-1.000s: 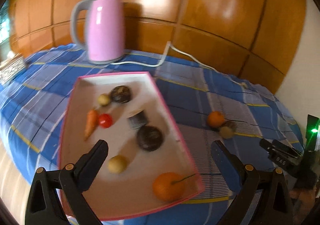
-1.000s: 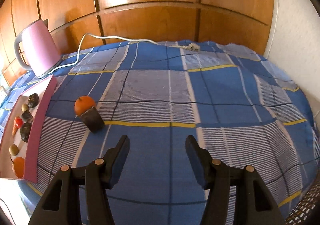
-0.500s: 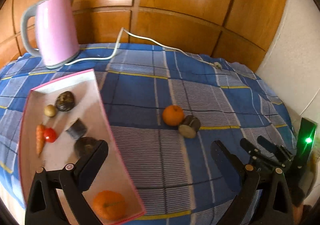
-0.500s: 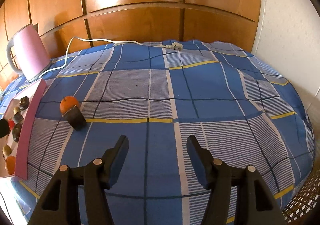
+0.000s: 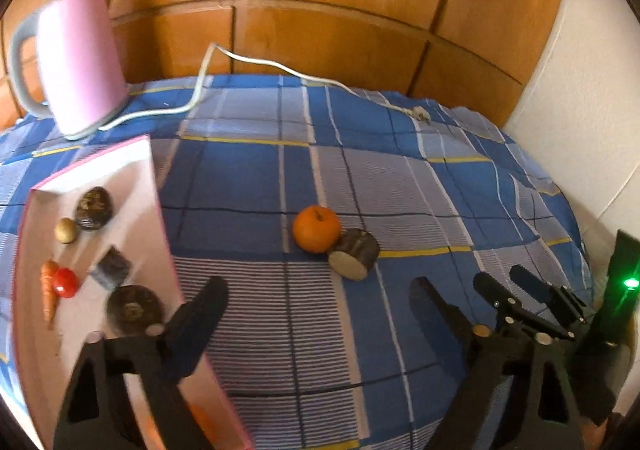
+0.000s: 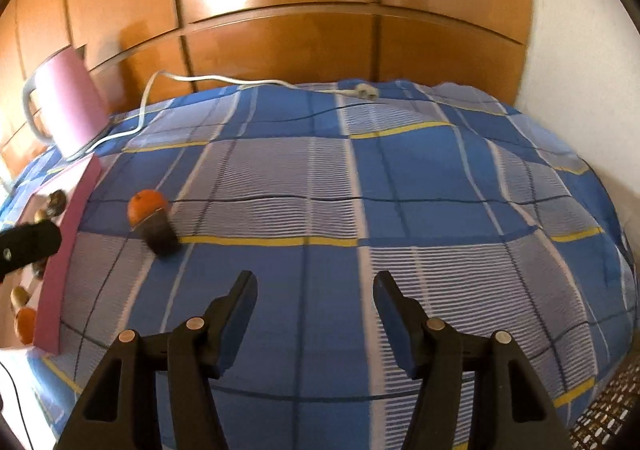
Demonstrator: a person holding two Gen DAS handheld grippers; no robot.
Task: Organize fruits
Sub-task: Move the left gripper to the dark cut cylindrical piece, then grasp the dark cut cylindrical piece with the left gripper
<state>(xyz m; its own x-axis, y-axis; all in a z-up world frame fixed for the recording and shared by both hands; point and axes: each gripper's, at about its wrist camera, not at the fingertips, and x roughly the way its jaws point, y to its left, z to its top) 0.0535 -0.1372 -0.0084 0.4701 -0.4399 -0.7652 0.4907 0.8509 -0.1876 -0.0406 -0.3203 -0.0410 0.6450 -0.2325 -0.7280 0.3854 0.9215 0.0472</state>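
Reaching with my wide-open, empty left tongs [image 5: 316, 302] toward the orange [image 5: 316, 229] straight ahead, I should straddle it clear of the cut piece [image 5: 354, 254] touching its right, my right tongs [image 6: 314, 300] gaping empty too.

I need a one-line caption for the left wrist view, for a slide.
Open left claw faces an orange touching a dark cut piece on the plaid cloth, beside the pink tray.

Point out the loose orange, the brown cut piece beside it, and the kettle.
loose orange [image 5: 316, 229], left wrist view, centre of its skin.
brown cut piece [image 5: 354, 254], left wrist view, middle of its body.
kettle [image 5: 80, 62], left wrist view, pink side wall.
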